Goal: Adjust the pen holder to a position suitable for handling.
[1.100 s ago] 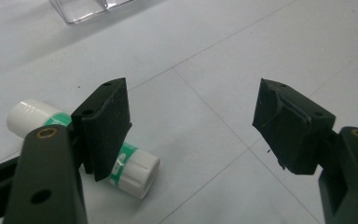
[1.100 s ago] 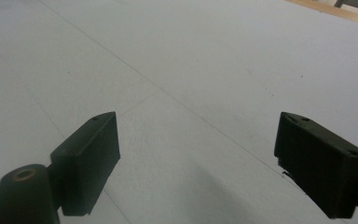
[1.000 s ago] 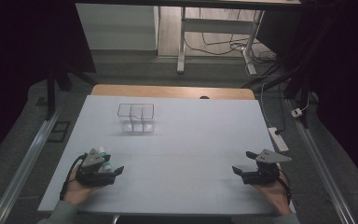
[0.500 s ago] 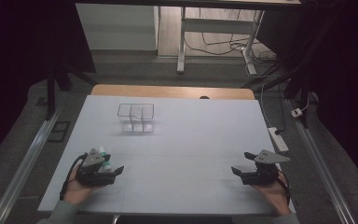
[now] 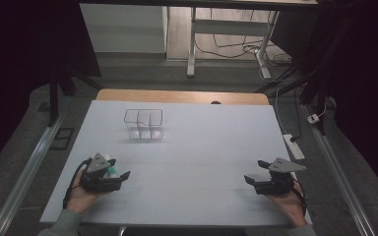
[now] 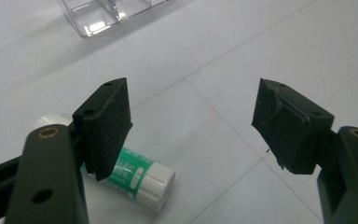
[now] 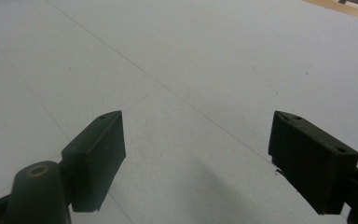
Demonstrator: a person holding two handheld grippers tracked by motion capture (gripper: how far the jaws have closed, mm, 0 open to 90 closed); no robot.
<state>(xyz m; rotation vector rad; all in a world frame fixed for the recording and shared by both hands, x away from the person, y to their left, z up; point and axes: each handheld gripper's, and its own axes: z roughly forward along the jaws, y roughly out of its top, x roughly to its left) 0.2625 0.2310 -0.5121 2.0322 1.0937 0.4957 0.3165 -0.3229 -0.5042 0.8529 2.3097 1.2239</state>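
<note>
Resting near the table's (image 5: 187, 162) front corners, left gripper (image 6: 193, 119) and right gripper (image 7: 196, 158) both gape, released; a glue stick (image 6: 137, 175) lies beside the left; clear organizer (image 5: 143, 123) toward the back edge.

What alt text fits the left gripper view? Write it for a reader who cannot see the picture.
The left tool hangs open over a white table, its two black jaws spread wide with nothing between them. A white glue stick with a green label lies on the table partly behind one jaw. A clear plastic compartment organizer sits farther off at the top edge.
</note>
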